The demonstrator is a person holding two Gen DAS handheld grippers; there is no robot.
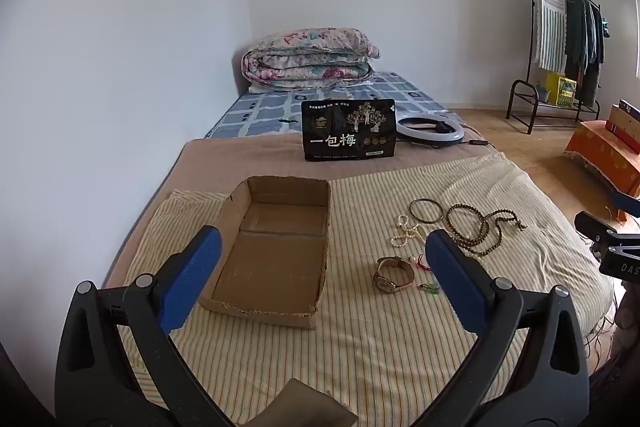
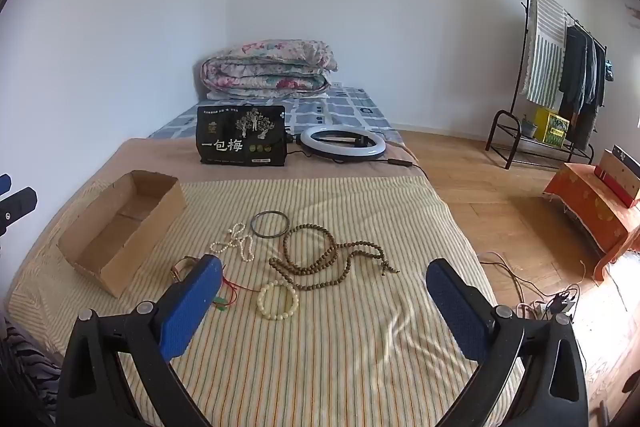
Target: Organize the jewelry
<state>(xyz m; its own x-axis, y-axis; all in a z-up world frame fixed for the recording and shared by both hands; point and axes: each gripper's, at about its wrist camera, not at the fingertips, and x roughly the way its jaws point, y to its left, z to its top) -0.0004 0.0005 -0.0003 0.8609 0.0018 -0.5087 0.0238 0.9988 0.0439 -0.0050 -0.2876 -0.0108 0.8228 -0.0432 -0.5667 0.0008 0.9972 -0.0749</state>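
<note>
Both grippers spread wide, holding nothing. Right gripper: the cream bead bracelet lies on the bed directly between its fingers, lower centre. Left gripper faces the empty cardboard box. Right hand judged nearer.

Both wrist views look downward along the bed, sharing the jewelry.

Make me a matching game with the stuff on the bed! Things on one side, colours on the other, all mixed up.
Things:
1. cardboard box
2. bead bracelet
3. snack bag
4. long bead necklace

Colours:
A. black
B. dark brown
C. cream
D. tan

Pairs: 1-D, 2-C, 3-A, 4-B
</note>
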